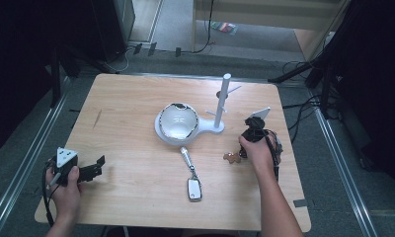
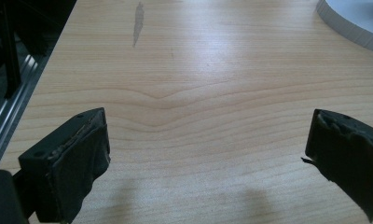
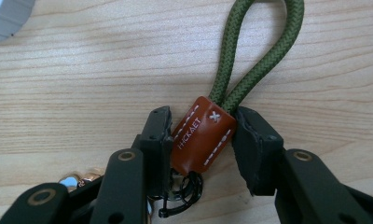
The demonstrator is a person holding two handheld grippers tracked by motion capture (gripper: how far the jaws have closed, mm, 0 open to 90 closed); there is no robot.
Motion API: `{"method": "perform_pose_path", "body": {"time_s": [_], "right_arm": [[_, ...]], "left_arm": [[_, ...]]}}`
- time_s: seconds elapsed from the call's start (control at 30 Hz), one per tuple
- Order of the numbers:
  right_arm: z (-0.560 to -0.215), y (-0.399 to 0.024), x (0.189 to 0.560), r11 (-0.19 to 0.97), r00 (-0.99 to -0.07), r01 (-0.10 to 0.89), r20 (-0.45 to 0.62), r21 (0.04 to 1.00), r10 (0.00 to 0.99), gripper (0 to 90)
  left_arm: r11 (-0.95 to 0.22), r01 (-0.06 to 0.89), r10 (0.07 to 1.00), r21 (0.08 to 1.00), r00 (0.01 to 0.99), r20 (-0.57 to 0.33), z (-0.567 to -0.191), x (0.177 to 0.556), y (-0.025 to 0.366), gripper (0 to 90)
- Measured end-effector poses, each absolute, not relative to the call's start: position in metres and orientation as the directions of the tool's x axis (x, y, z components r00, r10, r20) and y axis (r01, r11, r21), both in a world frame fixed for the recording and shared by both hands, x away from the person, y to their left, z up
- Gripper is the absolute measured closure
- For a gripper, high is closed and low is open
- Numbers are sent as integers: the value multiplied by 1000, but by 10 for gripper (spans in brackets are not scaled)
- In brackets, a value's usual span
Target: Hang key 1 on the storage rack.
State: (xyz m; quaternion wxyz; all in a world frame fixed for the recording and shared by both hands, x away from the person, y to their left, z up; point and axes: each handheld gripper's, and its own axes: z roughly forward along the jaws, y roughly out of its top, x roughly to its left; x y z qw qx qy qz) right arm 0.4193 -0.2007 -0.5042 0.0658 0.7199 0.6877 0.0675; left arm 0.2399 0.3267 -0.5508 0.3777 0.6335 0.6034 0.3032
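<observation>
Leather tab [image 3: 202, 135]: your right gripper [image 3: 201, 140] jaws pinch it at a skew; it may twist free.
Green cord loop [image 3: 254, 51]: could snag when lifted.
Left gripper [image 2: 208, 154]: jaws spread, idle.

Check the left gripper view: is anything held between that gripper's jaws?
No. The left gripper stands wide open over bare table, with nothing between its jaws.
</observation>
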Motion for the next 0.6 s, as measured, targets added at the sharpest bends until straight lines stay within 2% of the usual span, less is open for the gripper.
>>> {"method": "perform_pose_path", "body": {"time_s": [0.3, 0.33, 0.4, 0.6], "right_arm": [[-504, -198, 417, -21, 21, 977, 3, 213, 1000, 680], [-504, -197, 416, -8, 9, 975, -2, 224, 1000, 698], [-502, -194, 413, 23, -17, 961, -26, 277, 1000, 793], [-501, -190, 408, 53, -40, 948, -49, 313, 998, 813]], "left_arm": [[17, 535, 993, 845, 88, -75, -551, 240, 327, 0], [17, 535, 993, 845, 88, -75, -551, 240, 327, 0], [17, 535, 993, 845, 88, -75, -551, 240, 327, 0], [15, 537, 993, 844, 88, -73, -551, 240, 327, 0]]}}
